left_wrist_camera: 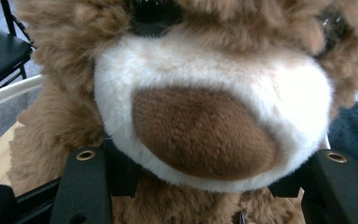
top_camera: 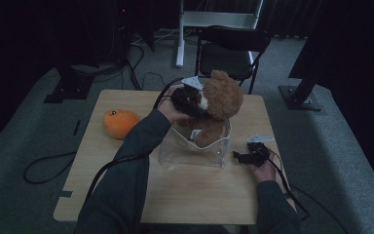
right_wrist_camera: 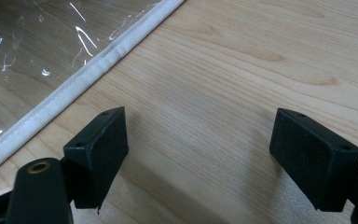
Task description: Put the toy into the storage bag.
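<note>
dark sleeves (top_camera: 126,170) (black cabled grippers (top_camera: 247,157))

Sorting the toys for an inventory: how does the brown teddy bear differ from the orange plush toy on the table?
The teddy bear is brown with a cream muzzle; the orange plush toy is plain orange. The bear is larger. The bear sits upright in the clear bag with the left claw at its face; the orange toy lies alone on the table. Both look soft.

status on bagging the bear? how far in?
Done: the teddy bear stands with its lower body inside the clear bag; head and shoulders rise above the rim. In hand: the left gripper is at the bear's muzzle, jaws either side of it; whether the pads press is unclear. The right gripper rests open beside the bag. Left: likely letting go, perhaps the orange plush next.
</note>
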A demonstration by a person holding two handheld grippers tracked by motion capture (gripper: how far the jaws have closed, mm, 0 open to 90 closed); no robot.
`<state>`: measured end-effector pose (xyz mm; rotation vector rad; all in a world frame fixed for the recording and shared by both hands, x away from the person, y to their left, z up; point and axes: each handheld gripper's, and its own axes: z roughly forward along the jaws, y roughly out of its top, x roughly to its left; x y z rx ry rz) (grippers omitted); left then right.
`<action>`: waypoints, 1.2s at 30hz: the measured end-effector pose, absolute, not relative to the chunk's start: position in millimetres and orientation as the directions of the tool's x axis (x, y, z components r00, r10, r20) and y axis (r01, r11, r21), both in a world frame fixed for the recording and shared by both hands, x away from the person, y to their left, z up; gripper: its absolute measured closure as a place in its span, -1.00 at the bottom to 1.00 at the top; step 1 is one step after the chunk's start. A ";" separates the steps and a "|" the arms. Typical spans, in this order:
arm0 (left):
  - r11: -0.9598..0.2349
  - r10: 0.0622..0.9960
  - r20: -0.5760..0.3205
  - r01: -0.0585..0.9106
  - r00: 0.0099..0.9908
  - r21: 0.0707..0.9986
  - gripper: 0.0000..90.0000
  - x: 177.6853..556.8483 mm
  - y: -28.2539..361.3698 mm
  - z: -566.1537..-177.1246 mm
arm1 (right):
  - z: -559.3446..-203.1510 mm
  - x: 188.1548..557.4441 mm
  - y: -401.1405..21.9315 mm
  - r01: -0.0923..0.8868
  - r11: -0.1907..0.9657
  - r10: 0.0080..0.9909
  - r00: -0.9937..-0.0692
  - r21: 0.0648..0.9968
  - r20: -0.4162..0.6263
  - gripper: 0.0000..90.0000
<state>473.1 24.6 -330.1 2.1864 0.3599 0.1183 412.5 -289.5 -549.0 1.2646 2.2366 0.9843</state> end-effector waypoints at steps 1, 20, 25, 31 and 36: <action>-0.561 0.300 -0.048 0.216 0.953 0.799 -0.10 473.2 25.2 -330.1 | -549.0 412.6 -289.5 0.583 0.347 0.855 -0.518 0.735 0.007 -0.59; -0.511 0.366 -0.053 0.248 0.929 0.823 -0.22 478.4 30.0 -329.9 | -549.0 412.6 -289.6 0.583 0.348 0.854 -0.520 0.734 0.008 -0.59; -0.543 0.345 -0.034 0.230 0.938 0.808 -0.20 477.1 26.6 -331.3 | -549.0 412.6 -289.6 0.583 0.348 0.854 -0.520 0.734 0.008 -0.59; -0.525 0.362 -0.031 0.232 0.932 0.819 -0.21 477.9 29.1 -330.8 | -549.0 412.6 -289.6 0.583 0.348 0.854 -0.520 0.734 0.008 -0.59; -0.498 0.372 -0.053 0.248 0.927 0.831 -0.25 479.8 31.5 -330.6 | -549.0 412.6 -289.5 0.583 0.347 0.855 -0.519 0.734 0.008 -0.59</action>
